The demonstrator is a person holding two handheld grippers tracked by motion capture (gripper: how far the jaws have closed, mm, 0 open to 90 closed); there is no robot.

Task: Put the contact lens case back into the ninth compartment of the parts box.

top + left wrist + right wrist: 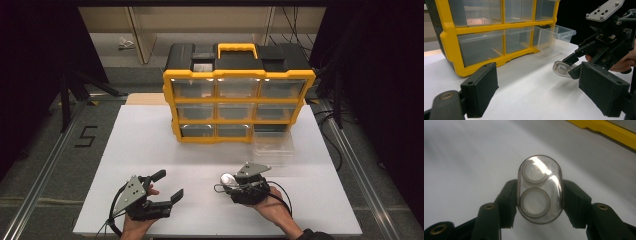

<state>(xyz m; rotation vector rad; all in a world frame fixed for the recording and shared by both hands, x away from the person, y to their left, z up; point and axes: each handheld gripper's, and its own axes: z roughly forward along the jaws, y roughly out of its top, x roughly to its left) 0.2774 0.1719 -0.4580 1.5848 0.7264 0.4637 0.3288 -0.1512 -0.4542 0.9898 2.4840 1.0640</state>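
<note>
Between right gripper jaws, clear oval case (two rings inside)

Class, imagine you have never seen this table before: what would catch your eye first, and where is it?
The yellow organizer with clear drawers stands at the table's far middle, and its bottom-right drawer is pulled out. Near the front, the right tongs grip a clear oval case holding two rings. The left tongs sit open at front left.
</note>
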